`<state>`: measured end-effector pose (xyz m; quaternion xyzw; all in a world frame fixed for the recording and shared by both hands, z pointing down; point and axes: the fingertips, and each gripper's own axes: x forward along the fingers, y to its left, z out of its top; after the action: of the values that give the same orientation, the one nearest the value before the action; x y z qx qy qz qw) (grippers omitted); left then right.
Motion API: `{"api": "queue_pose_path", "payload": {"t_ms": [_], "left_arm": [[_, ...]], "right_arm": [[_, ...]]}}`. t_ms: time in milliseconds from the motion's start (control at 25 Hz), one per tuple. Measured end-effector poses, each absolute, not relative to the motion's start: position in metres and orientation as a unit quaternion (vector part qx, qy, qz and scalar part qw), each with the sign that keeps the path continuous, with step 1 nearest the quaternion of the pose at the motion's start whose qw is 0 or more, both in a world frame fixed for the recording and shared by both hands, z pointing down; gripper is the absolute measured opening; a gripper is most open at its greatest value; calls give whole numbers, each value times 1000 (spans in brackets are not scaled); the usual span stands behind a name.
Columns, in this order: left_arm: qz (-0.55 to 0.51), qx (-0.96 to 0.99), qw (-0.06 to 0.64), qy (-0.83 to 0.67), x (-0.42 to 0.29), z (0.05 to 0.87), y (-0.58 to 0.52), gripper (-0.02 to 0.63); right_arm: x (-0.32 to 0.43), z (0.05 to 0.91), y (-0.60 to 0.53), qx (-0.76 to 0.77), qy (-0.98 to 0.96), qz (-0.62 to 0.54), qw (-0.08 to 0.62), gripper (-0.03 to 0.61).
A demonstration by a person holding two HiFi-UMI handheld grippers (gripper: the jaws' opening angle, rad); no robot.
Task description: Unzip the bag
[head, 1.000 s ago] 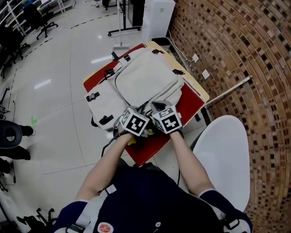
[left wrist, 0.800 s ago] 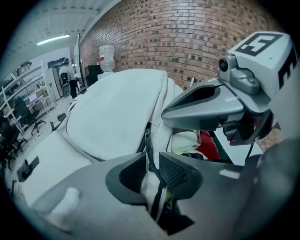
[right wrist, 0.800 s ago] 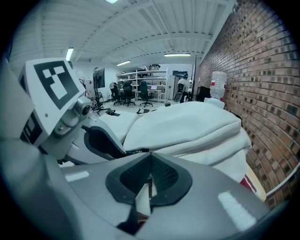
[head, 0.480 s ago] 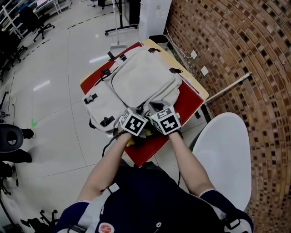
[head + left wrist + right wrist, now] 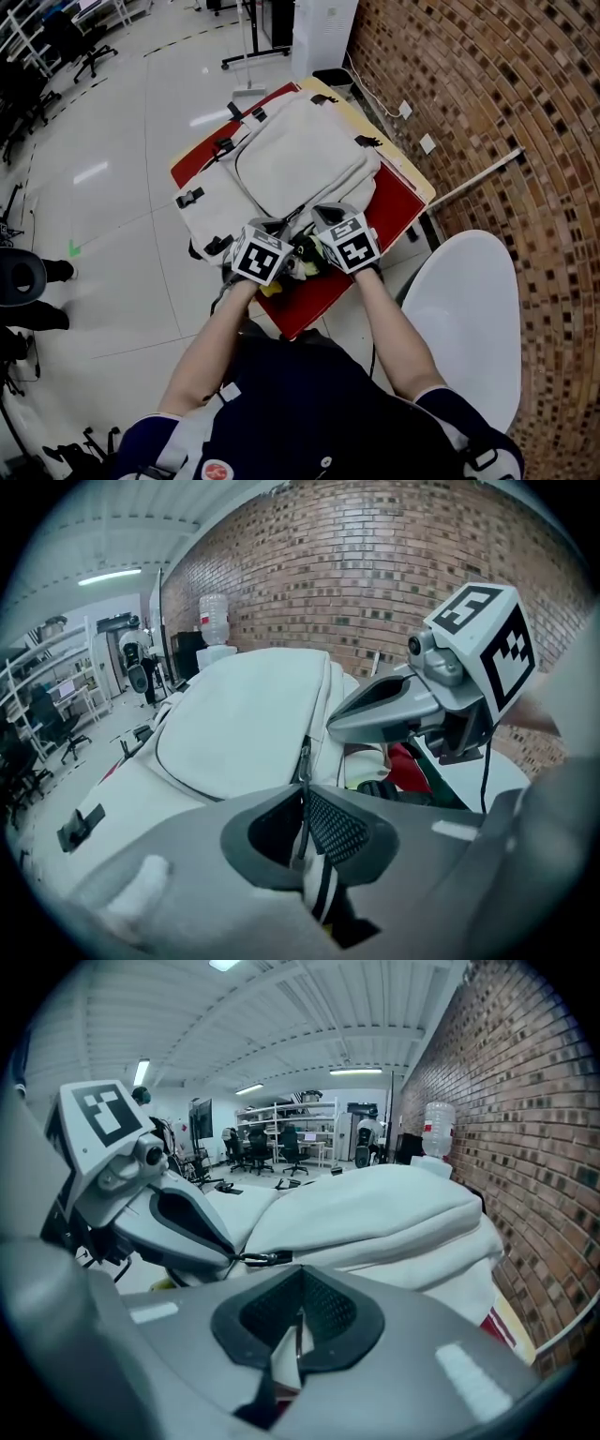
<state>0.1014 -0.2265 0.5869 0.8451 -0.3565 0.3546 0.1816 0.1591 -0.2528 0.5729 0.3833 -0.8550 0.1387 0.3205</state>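
Cream fabric bag [image 5: 300,159] is lying flat on a red-topped table [image 5: 394,208], taking up most of the top. Black buckles [image 5: 190,198] are showing along its left and far edges. Brick wall [image 5: 487,103] is running along the right, and a white chair [image 5: 459,309] is sitting near-right of the table.

Both grippers are working at the bag's near edge, just beside each other. L gripper [image 5: 303,832] is closing its jaws w/ the dark zip pull [image 5: 302,761] between them, and the pads are pinching the pull's cord. In the R gripper view the pull is poking out of the L gripper's tip, lying against the bag's seam. R gripper [image 5: 298,1321] is pressing its jaws together on a fold of the bag's pale fabric, right of the zip pull. The person's forearms are reaching in from the near side.
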Motion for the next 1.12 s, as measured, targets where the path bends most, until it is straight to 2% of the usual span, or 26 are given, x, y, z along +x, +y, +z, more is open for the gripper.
{"api": "queue_pose_path", "payload": {"t_ms": [360,560,1120], "left_arm": [[392,832,166,-357,78,581,-221,26],[421,824,170,-340,58,586,-215,25],[458,814,131,-332,0,591,-248,25]], "right_arm": [[154,569,-258,381,-855,111,335,3],[154,577,-251,375,-843,132,363,3],[156,583,-253,402,-820,137,384,3]]}}
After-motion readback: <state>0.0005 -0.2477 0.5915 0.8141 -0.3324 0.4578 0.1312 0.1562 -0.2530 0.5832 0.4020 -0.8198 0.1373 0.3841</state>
